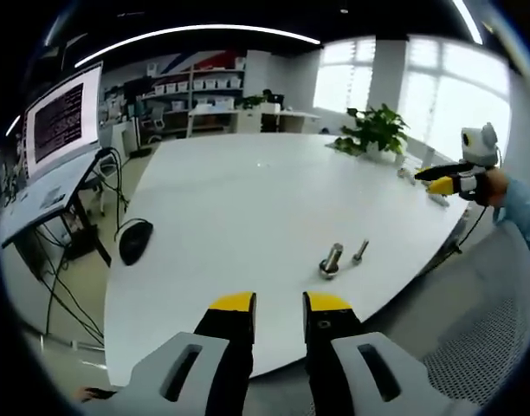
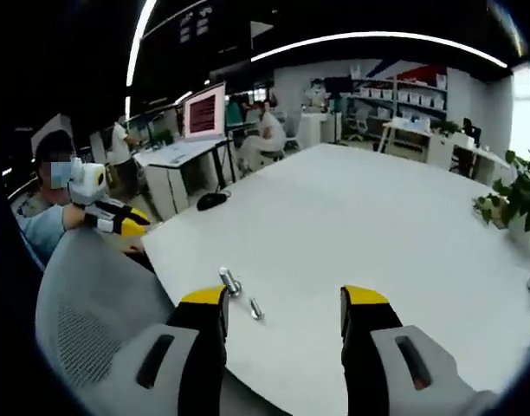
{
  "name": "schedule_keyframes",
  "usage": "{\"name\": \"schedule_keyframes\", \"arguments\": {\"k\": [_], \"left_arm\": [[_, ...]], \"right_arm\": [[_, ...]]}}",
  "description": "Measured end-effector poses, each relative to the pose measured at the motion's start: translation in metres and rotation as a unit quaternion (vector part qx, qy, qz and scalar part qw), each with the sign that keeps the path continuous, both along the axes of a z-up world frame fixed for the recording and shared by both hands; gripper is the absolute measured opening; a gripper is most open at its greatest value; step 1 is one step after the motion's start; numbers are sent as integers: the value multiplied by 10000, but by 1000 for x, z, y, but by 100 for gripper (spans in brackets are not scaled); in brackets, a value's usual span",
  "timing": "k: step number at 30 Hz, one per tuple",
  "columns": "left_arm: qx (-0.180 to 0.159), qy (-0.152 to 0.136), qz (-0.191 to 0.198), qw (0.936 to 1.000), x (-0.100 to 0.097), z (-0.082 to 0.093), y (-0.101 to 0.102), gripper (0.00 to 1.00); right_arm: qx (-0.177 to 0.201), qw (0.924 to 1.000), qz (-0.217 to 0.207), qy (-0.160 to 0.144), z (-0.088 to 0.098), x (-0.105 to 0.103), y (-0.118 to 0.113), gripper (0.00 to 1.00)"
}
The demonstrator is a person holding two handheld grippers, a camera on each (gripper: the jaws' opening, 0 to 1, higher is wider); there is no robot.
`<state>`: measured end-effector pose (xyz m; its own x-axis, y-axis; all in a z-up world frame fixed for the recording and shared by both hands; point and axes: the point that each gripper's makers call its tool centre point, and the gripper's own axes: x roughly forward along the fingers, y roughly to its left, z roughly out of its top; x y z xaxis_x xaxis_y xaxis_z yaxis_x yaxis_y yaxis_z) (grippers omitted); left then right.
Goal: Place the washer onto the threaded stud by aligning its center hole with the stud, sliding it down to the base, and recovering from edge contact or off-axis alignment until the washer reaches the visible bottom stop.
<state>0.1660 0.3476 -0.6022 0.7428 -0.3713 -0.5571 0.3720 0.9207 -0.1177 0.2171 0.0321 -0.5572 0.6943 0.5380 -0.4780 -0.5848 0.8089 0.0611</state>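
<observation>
A short threaded stud (image 1: 331, 260) with a wide head lies on the white table (image 1: 248, 199), and a thinner bolt (image 1: 360, 251) lies just right of it. My left gripper (image 1: 280, 303) hangs open over the near table edge, short of both, holding nothing. In the right gripper view the stud (image 2: 229, 282) and the thin bolt (image 2: 255, 308) lie beside the left jaw of my right gripper (image 2: 284, 299), which is wide open and holds nothing. Small metal parts (image 1: 410, 174) lie at the far right of the table; I cannot tell if one is the washer.
A black mouse (image 1: 135, 241) sits at the table's left edge, and a potted plant (image 1: 373, 130) stands at the back. A desk with a monitor (image 1: 66, 117) is on the left. A grey mesh chair (image 2: 92, 312) stands against the near edge. People sit in the background.
</observation>
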Motion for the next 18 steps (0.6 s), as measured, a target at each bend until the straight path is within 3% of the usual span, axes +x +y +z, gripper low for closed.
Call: {"name": "schedule_keyframes", "arguments": {"k": [3,9,13,18], "left_arm": [[-113,69,116,9998,-2,-3,7,21],[-183,-16,212,9996,-2,-3,17,23],[-248,-27,281,9993,-4,-2,19,26],[-230,-83,418,9988,-3,0,24,28]], "right_arm": [[141,9990,-419,3,0,-13,-13,54],[-141,9957,-913,-59,-11,-39,-32,53],[128,9933,-1148,-31,-8,-50,-28,53],[171,9952,-961,48,-17,-57,-7,54]]}}
